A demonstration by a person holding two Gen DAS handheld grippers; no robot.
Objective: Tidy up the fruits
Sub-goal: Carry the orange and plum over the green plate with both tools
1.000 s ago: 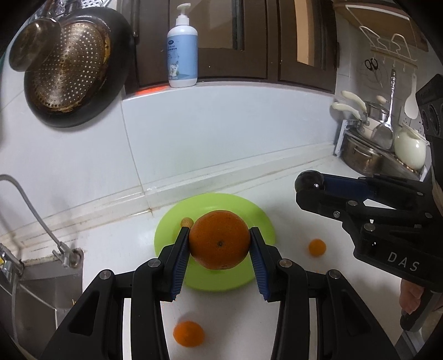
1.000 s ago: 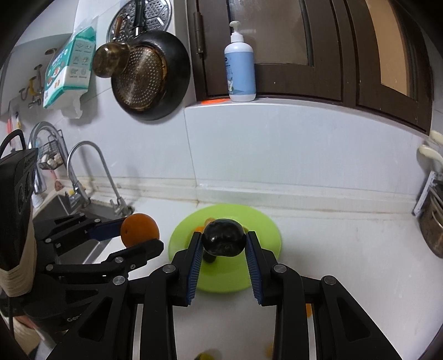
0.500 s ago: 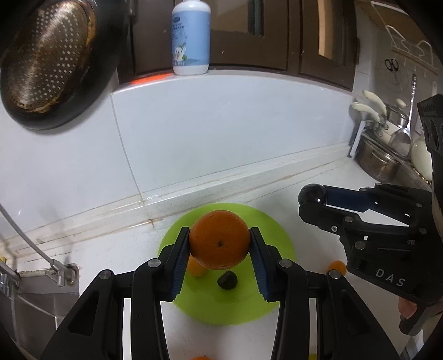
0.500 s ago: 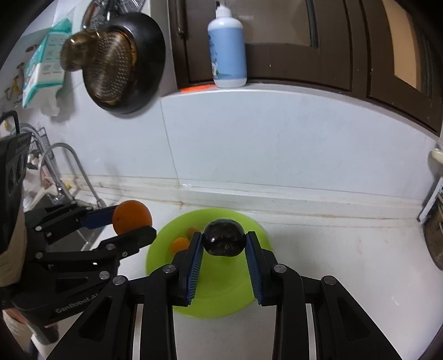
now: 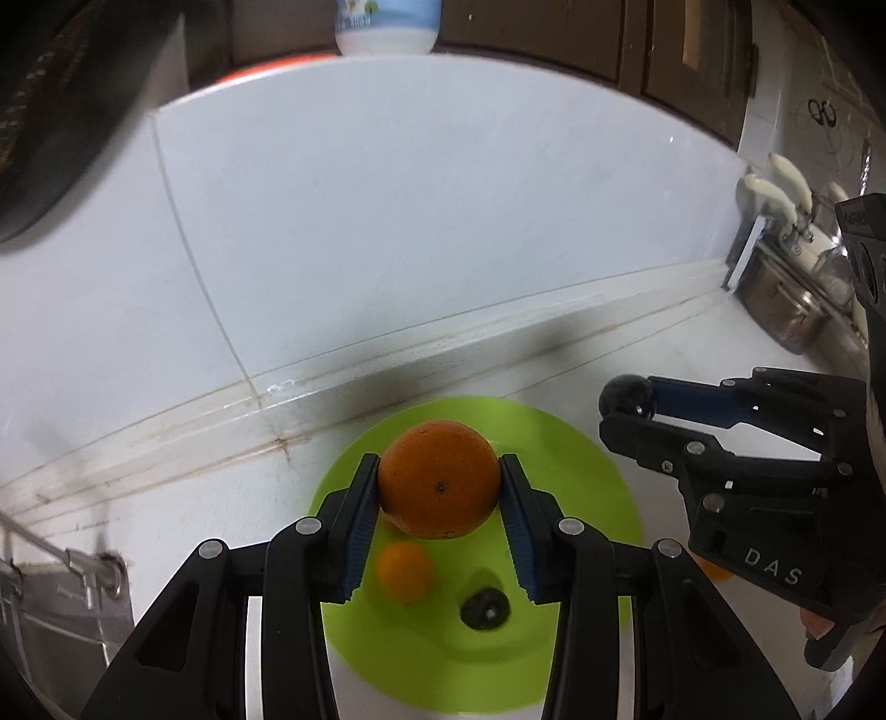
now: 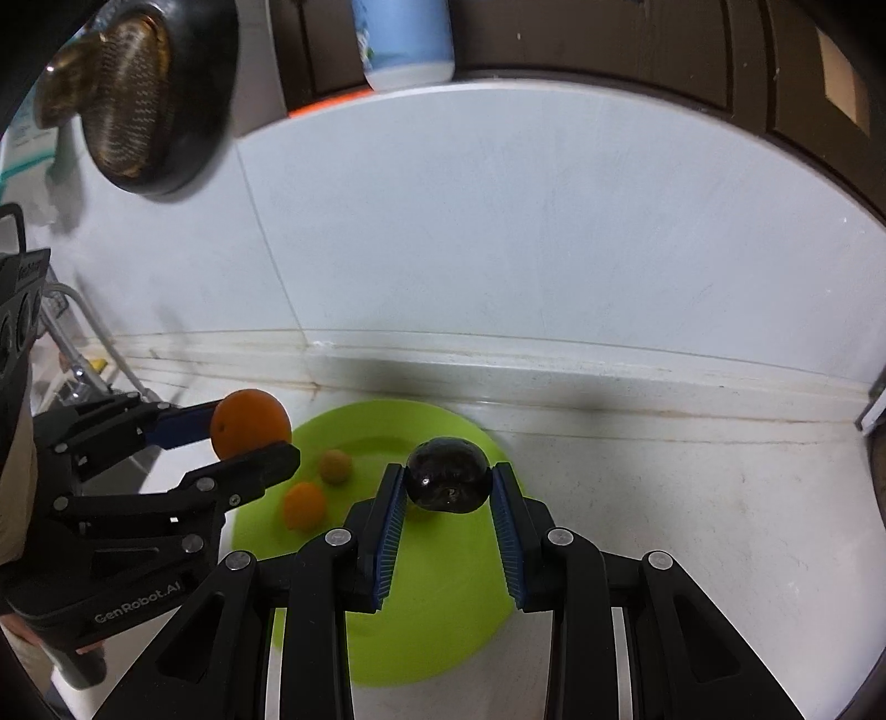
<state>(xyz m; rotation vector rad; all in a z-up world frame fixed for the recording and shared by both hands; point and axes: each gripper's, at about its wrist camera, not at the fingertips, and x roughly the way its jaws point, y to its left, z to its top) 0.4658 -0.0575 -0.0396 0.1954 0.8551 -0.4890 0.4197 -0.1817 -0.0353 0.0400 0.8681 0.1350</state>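
My left gripper [image 5: 438, 475] is shut on a large orange [image 5: 437, 487], held just above the far part of a lime-green plate [image 5: 587, 471]. On the plate lie a small orange [image 5: 404, 570] and a small dark fruit [image 5: 486, 608]. My right gripper [image 6: 447, 481] is shut on a shiny dark round fruit [image 6: 448, 482] above the same plate [image 6: 443, 626]. In the right wrist view two small oranges [image 6: 304, 505] lie on the plate's left part. The left gripper [image 6: 252, 429] hangs with its orange [image 6: 252, 423] over the plate's left rim. The right gripper [image 5: 627, 412] is over the plate's right rim.
The plate sits on a white counter close to the tiled back wall. A soap bottle [image 6: 407, 44] stands on the ledge above, and a dark pan [image 6: 138, 94] hangs at upper left. A tap [image 6: 72, 321] and sink [image 5: 55, 609] lie left, metal pots [image 5: 786, 299] right.
Both grippers have moved forward and down toward the wall and plate, each keeping its fruit. The plate now lies under the fingertips, and the counter fruits in front have left view.
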